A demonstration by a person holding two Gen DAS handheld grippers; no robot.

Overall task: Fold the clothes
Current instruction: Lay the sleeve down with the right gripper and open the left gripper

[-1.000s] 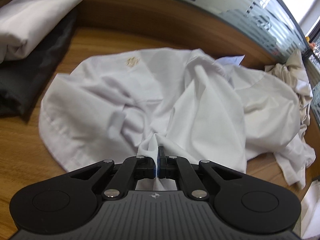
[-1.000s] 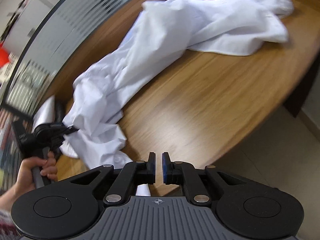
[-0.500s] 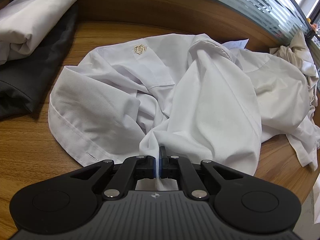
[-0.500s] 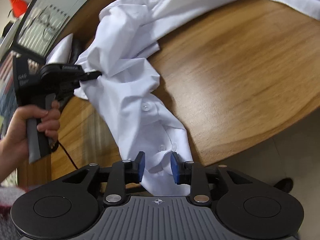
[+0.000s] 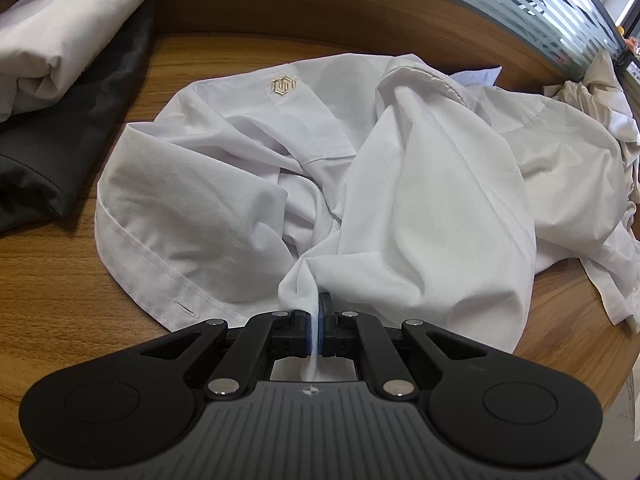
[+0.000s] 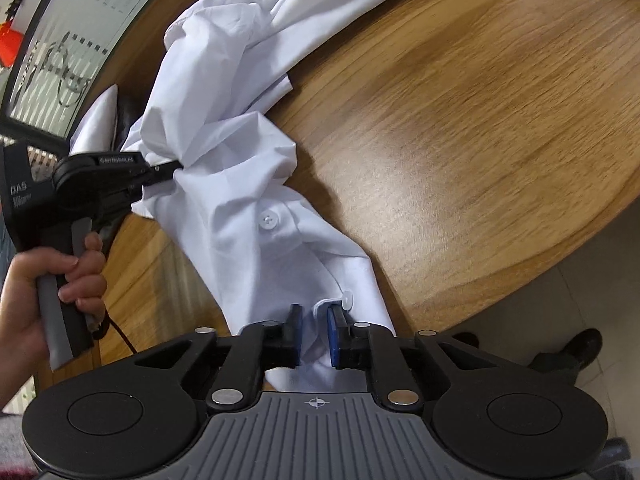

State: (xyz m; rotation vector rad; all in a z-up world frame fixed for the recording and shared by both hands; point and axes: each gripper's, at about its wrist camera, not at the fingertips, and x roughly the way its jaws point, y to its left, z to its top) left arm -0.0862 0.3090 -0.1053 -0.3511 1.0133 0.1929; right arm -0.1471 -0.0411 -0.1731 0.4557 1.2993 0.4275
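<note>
The left gripper (image 5: 316, 320) is shut tight on a little fold of the white shirt (image 5: 400, 200). The fold comes up between its two blue pads and runs back under them. One small buttonhole (image 5: 184, 307) shows on the hem just left of the fingers. The right gripper (image 6: 314, 332) has the button edge of the same shirt (image 6: 240, 200) between its two pads. Its jaws have just been closing and only a narrow gap is left, full of cloth, so it pinches the shirt too. This end of the shirt hangs over the table's near edge. There are two white buttons: one button (image 6: 347, 299) sits right by the right pad and the other button (image 6: 267, 221) lies a bit farther up the cloth. Farther on, a person's hand (image 6: 48, 280) holds the left gripper (image 6: 168, 168), which bites the shirt at its side. The rest of the one shirt lies bunched on the wooden table (image 5: 40, 280), which also shows bare in the right view (image 6: 480, 120). One gold logo (image 5: 283, 85) shows on the far part of the shirt. To the far left sits one folded white cloth (image 5: 60, 20) on top of one black cloth (image 5: 60, 140). At the far right lies one cream pile (image 5: 592, 88), touching the shirt.
</note>
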